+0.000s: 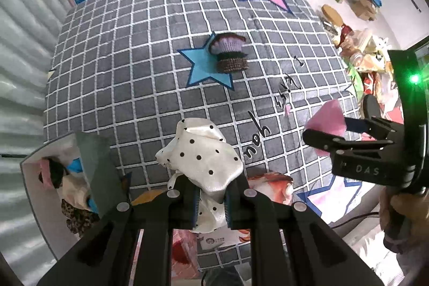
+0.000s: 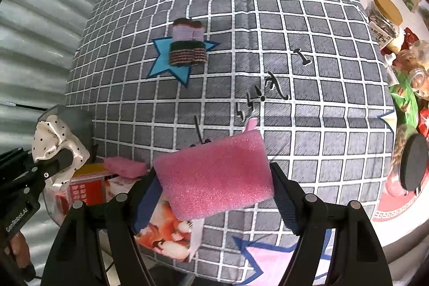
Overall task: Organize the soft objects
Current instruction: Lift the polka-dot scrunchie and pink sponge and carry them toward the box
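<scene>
Item 1: left gripper (image 1: 211,201). My fingers are clenched on the white polka-dot satin cloth (image 1: 199,152), lifted above the near edge of the grid-pattern cover (image 1: 134,58). Only a bunched fold sits between the pads; most of the cloth billows free above them. Risk, as I judge it: satin is slick, and a quick swing toward the grey bin (image 1: 96,165), just left of the cloth, could let the fold slide out short of it.

Item 2: right gripper (image 2: 214,195). My fingers are grasping the pink foam sponge (image 2: 214,173), held off the cover on the cloth's right. The sponge looks squeezed across its width and tilted. Risk: foam springs back, so a loosening grip may flick it sideways; clamped harder, it may twist out of the pads.

Item 3: knitted striped piece (image 1: 230,52), lying on the blue star (image 1: 201,69), well beyond the cloth, untouched. Risk: none now; it remains to be collected.

Item 4: grey bin, already holding soft items, leopard print among them. Its wall stands close to the left fingers. Risk: clipping that wall on approach, or the dangling cloth draping over the rim rather than dropping inside.

Item 5: both grippers share the near side of the cover. Risk: crossing paths if I send both loads to the bin together.
</scene>
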The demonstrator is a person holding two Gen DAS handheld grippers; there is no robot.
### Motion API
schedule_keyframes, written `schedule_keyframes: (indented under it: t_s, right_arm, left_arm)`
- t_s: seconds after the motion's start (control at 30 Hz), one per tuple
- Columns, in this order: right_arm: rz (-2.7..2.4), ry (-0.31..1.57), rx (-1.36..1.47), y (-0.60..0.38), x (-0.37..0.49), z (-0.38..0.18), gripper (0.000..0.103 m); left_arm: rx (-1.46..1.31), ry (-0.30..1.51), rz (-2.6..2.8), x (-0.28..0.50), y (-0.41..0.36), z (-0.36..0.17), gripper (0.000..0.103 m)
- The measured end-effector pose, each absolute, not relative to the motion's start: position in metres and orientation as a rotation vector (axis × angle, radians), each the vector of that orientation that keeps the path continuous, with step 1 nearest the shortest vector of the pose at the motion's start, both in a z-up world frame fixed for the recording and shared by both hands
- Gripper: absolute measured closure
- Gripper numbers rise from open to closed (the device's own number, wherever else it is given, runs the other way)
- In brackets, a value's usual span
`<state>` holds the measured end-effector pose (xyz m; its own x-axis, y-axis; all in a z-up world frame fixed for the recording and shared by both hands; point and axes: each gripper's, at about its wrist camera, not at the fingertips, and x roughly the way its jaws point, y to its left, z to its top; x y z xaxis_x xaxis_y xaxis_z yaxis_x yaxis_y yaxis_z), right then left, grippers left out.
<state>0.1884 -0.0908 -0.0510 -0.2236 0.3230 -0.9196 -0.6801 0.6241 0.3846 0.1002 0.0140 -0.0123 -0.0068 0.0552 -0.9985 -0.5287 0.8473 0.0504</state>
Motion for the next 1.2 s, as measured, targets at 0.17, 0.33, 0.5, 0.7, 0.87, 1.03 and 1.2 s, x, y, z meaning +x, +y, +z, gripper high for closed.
schedule_keyframes:
  t_s: [0.17,0.33,0.5,0.7,0.87,1.03,1.2]
  right_arm:
    - [0.980,1.490,-0.328,-0.078,0.171,-0.028,0.026]
    - [1.028,1.442,-0.356,-0.058,0.150,-0.004,0.026]
    - [1.083,1.402,-0.395,-0.043,0.125,0.016,0.026]
    - [1.160,1.368,-0.444,-0.031,0.087,0.037,0.026]
    - [1.215,1.353,-0.488,-0.024,0.051,0.048,0.026]
    - [1.253,1.342,-0.523,-0.015,0.022,0.055,0.026]
    - [1.291,1.322,-0.564,-0.003,-0.004,0.062,0.026]
  left_arm:
    - [-0.394,1.470,0.509,0.086,0.023,0.009,0.087]
    - [-0.408,1.417,0.536,0.064,0.034,0.029,0.087]
    - [-0.443,1.383,0.581,0.037,0.042,0.044,0.087]
    - [-0.472,1.348,0.643,-0.001,0.051,0.059,0.087]
    - [-0.509,1.329,0.689,-0.032,0.057,0.066,0.087]
    - [-0.548,1.317,0.732,-0.065,0.062,0.070,0.087]
    - [-0.581,1.302,0.774,-0.095,0.066,0.073,0.087]
